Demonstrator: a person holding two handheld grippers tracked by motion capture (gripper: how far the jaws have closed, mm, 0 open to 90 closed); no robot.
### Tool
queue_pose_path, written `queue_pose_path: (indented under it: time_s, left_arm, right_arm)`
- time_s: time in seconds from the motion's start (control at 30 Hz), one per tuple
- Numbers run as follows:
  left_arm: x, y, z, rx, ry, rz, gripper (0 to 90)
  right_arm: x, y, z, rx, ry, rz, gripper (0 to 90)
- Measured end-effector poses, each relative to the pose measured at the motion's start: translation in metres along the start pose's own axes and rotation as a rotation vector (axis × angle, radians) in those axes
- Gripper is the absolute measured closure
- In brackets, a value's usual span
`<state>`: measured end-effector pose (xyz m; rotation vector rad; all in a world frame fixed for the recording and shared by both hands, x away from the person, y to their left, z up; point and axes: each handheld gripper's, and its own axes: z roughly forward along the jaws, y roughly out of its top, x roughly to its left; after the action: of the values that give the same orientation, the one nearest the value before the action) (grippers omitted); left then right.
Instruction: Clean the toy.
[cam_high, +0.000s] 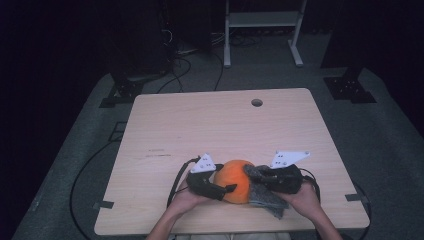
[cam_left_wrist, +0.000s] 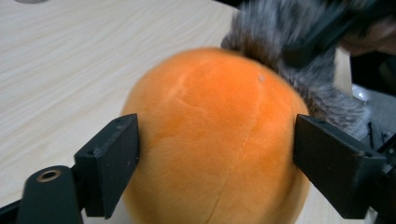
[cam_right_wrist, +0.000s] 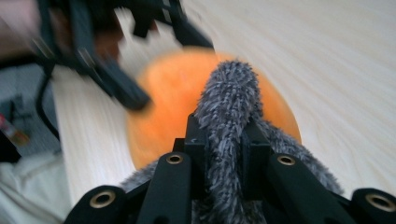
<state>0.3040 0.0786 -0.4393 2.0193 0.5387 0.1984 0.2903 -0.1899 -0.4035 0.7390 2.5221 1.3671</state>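
Note:
An orange plush ball (cam_high: 235, 179) lies near the table's front edge, partly wrapped by a grey fuzzy cloth (cam_high: 267, 199) on its right side. My left gripper (cam_high: 226, 189) reaches in from the left. In the left gripper view its jaws (cam_left_wrist: 217, 154) stand on either side of the ball (cam_left_wrist: 215, 121), pads touching the plush. My right gripper (cam_high: 257, 174) comes from the right, and its jaws (cam_right_wrist: 224, 126) are shut on a fold of the grey cloth (cam_right_wrist: 231, 88) that rises over the ball (cam_right_wrist: 168, 98).
The light wooden table (cam_high: 200, 125) has a round cable hole (cam_high: 257, 102) near its far edge. The ball sits close to the front edge. Cables (cam_high: 175, 65) and a white frame's legs (cam_high: 262, 30) are on the dark floor beyond the table.

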Motion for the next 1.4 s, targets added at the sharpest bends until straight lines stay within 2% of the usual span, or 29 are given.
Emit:
queue_pose_path:
  time_s: [0.07, 0.1, 0.13, 0.2, 0.27, 0.33, 0.4, 0.47, 0.53, 0.6, 0.63, 0.67, 0.7, 0.73, 0.77, 0.8, 0.83, 0.9, 0.93, 0.97, 1.07, 1.13, 1.2, 1.23, 1.3, 1.33, 1.37, 1.4]
  left_arm:
    - [-0.006, 0.003, -0.002, -0.012, 0.055, 0.036, 29.2]
    - [-0.009, 0.006, -0.004, -0.018, 0.074, 0.066, 33.4]
    - [-0.011, 0.009, -0.007, -0.037, 0.075, 0.080, 35.9]
    - [-0.014, 0.013, -0.011, -0.043, 0.074, 0.096, 36.6]
    - [-0.017, 0.013, -0.010, -0.044, 0.078, 0.096, 36.1]
    - [-0.020, 0.014, -0.006, -0.029, 0.089, 0.122, 35.5]
    - [-0.022, 0.015, -0.003, -0.025, 0.086, 0.134, 34.5]
    - [-0.022, 0.014, -0.003, -0.017, 0.089, 0.142, 29.7]
    - [-0.014, 0.011, -0.007, -0.020, 0.055, 0.093, 21.2]
    - [-0.004, 0.008, -0.009, -0.027, 0.052, 0.038, 16.9]
    - [0.002, 0.006, -0.008, -0.025, 0.028, -0.006, 14.2]
    - [0.006, 0.004, -0.005, -0.015, -0.015, -0.049, 13.7]
    - [0.008, 0.002, -0.001, 0.003, -0.049, -0.070, 13.8]
    - [0.008, 0.001, 0.001, 0.019, -0.036, -0.057, 15.5]
    - [0.007, 0.000, 0.001, 0.011, -0.018, -0.044, 20.8]
    - [0.006, 0.002, -0.001, 0.003, -0.006, -0.043, 26.9]
    - [0.002, 0.004, -0.003, -0.012, 0.020, -0.010, 32.0]
    - [-0.007, 0.010, -0.007, -0.036, 0.044, 0.053, 39.7]
    - [-0.010, 0.012, -0.010, -0.041, 0.061, 0.080, 40.8]
    - [-0.012, 0.013, -0.012, -0.052, 0.062, 0.101, 41.2]
    - [-0.014, 0.015, -0.014, -0.056, 0.046, 0.116, 39.7]
    - [-0.011, 0.013, -0.012, -0.047, 0.032, 0.094, 30.4]
    - [-0.001, 0.010, -0.011, -0.047, -0.005, 0.023, 19.9]
    - [0.004, 0.007, -0.011, -0.044, -0.014, -0.006, 17.6]
    - [0.014, 0.001, -0.011, -0.043, -0.050, -0.071, 17.6]
    - [0.017, -0.001, -0.011, -0.041, -0.048, -0.091, 19.7]
    - [0.017, -0.001, -0.012, -0.047, -0.036, -0.091, 26.4]
    - [0.014, 0.000, -0.012, -0.048, -0.015, -0.074, 31.6]
  right_arm:
    - [0.006, 0.006, -0.002, -0.053, 0.034, -0.009, 76.2]
    - [0.009, 0.009, -0.001, -0.050, 0.034, -0.029, 76.2]
    - [0.011, 0.010, 0.002, -0.030, 0.017, -0.047, 76.2]
    - [0.008, 0.005, 0.005, -0.004, 0.004, -0.046, 76.4]
    - [0.000, 0.000, 0.002, 0.003, 0.001, -0.011, 76.4]
    - [-0.002, 0.000, -0.001, 0.006, -0.020, 0.002, 76.3]
    - [0.003, 0.005, -0.003, -0.045, 0.022, 0.009, 76.0]
    - [0.008, 0.011, 0.001, -0.041, 0.024, -0.021, 75.8]
    - [0.005, 0.008, 0.005, -0.017, 0.028, -0.011, 76.2]
    - [0.001, 0.002, 0.007, 0.023, 0.001, -0.022, 76.4]
    - [-0.002, 0.000, 0.005, 0.018, 0.000, -0.006, 76.4]
    - [-0.004, -0.001, 0.003, 0.020, 0.005, 0.006, 76.3]
    - [-0.006, -0.001, 0.001, 0.016, 0.012, 0.023, 76.2]
    - [-0.007, 0.001, 0.000, -0.020, 0.041, 0.057, 76.2]
    - [-0.004, 0.006, -0.002, -0.056, 0.069, 0.061, 76.2]
    - [0.000, 0.011, -0.002, -0.075, 0.084, 0.037, 76.2]
    - [0.005, 0.017, -0.001, -0.081, 0.082, 0.013, 76.2]
    - [0.011, 0.022, 0.004, -0.049, 0.049, -0.033, 76.2]
    - [0.010, 0.021, 0.006, -0.036, 0.043, -0.037, 76.2]
    - [0.009, 0.018, 0.006, -0.041, 0.047, -0.027, 76.3]
    - [0.001, 0.009, -0.003, -0.053, 0.066, 0.017, 76.4]
    - [-0.004, 0.002, -0.003, -0.037, 0.067, 0.041, 76.5]
    - [-0.007, -0.004, -0.001, -0.011, 0.056, 0.055, 76.5]
    - [-0.008, -0.006, 0.000, -0.001, 0.050, 0.059, 76.5]
    - [-0.008, -0.006, 0.001, 0.031, 0.019, 0.046, 76.4]
    - [-0.008, -0.005, 0.002, 0.036, 0.021, 0.045, 76.3]
    - [-0.007, -0.004, 0.001, 0.036, 0.012, 0.031, 76.3]
    - [-0.003, 0.000, 0.000, 0.020, 0.010, 0.021, 76.3]
